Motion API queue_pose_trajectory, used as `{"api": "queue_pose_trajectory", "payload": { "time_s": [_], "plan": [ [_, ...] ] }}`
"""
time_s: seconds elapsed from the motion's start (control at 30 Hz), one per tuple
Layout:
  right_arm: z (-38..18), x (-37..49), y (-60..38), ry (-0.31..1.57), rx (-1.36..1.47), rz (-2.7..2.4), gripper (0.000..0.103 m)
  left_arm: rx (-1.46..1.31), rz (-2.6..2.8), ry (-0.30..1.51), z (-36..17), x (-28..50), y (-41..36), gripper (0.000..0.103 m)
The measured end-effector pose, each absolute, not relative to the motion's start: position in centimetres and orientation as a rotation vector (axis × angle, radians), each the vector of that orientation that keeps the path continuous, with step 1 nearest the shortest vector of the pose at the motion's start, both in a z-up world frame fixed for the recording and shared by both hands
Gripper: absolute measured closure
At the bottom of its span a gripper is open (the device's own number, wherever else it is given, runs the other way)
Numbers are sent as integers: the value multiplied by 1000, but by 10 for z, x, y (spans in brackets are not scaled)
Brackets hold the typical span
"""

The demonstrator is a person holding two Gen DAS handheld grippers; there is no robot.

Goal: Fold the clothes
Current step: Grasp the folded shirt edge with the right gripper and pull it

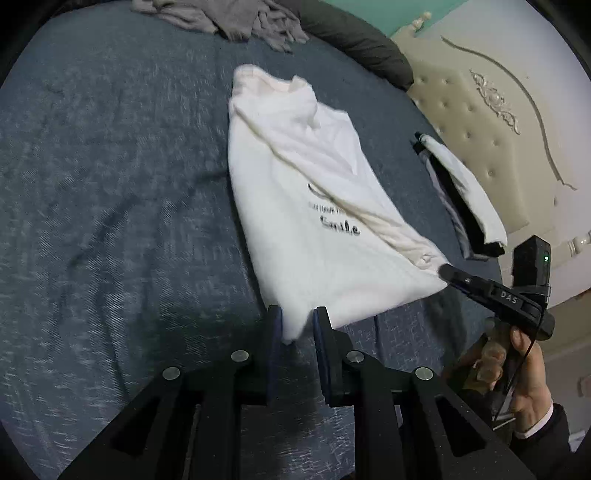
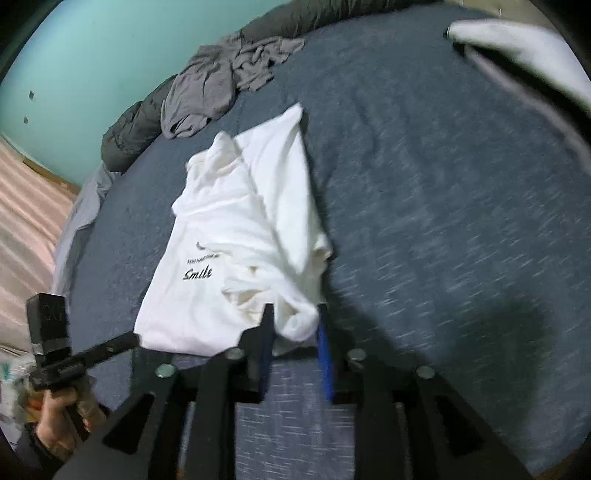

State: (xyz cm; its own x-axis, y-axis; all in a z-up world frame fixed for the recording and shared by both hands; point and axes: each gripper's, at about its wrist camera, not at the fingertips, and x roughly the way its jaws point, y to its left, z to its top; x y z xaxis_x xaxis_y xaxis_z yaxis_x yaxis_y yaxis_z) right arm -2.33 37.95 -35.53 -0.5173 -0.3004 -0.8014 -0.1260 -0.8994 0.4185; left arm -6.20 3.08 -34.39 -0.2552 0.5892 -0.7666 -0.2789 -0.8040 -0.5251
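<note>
A bed with a dark blue woven cover (image 1: 110, 206) carries everything; beyond it stand a cream tufted headboard (image 1: 480, 147) and a teal wall (image 2: 92, 74). The white long-sleeved shirt with black "Smile" lettering (image 1: 295, 192) lies partly folded mid-bed, a crumpled grey garment (image 2: 218, 85) at the far edge. The left claw (image 1: 297, 326) and right claw (image 2: 295, 325) each pinch its near hem.

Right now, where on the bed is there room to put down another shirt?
The biggest bare patch of blue bedspread lies left of the white shirt, below the crumpled grey clothes. Another bare stretch runs between the shirt and the folded stack. It is crowded at the shirt's near hem, where the left gripper and right gripper meet it.
</note>
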Motion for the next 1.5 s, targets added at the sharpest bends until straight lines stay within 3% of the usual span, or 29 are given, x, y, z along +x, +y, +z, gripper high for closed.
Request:
{"api": "queue_pose_trajectory", "payload": {
  "time_s": [0.23,0.5,0.57,0.7,0.77,0.83,0.9,1.23,1.27,1.4,1.5],
  "plan": [
    [-309,-56,359,-444,1322,-2612,75,-1347,2231,-359,-321,-84,7,83],
    [-322,-125,272,-123,1372,-2459,75,-1290,2341,-393,-331,-116,-5,82],
    [-327,-138,256,-83,1398,-2432,75,-1291,2350,-404,-335,-121,-9,81],
    [-331,-158,231,-27,1421,-2393,75,-1299,2354,-417,-343,-127,-16,61],
    [-333,-168,219,-17,1429,-2382,73,-1303,2355,-424,-348,-131,-19,61],
    [-335,-179,206,-10,1433,-2372,61,-1307,2357,-431,-352,-134,-23,57],
    [-339,-190,192,2,1431,-2356,56,-1311,2359,-438,-356,-137,-26,54],
    [-369,-229,155,101,1494,-2347,56,-1320,2363,-478,-368,-148,-41,52],
    [-372,-233,153,109,1502,-2349,58,-1321,2363,-484,-368,-149,-42,52],
    [-381,-239,147,168,1522,-2351,91,-1320,2366,-502,-368,-151,-45,52],
    [-377,-236,149,199,1497,-2365,100,-1321,2365,-501,-369,-152,-45,52]
  ]
}}
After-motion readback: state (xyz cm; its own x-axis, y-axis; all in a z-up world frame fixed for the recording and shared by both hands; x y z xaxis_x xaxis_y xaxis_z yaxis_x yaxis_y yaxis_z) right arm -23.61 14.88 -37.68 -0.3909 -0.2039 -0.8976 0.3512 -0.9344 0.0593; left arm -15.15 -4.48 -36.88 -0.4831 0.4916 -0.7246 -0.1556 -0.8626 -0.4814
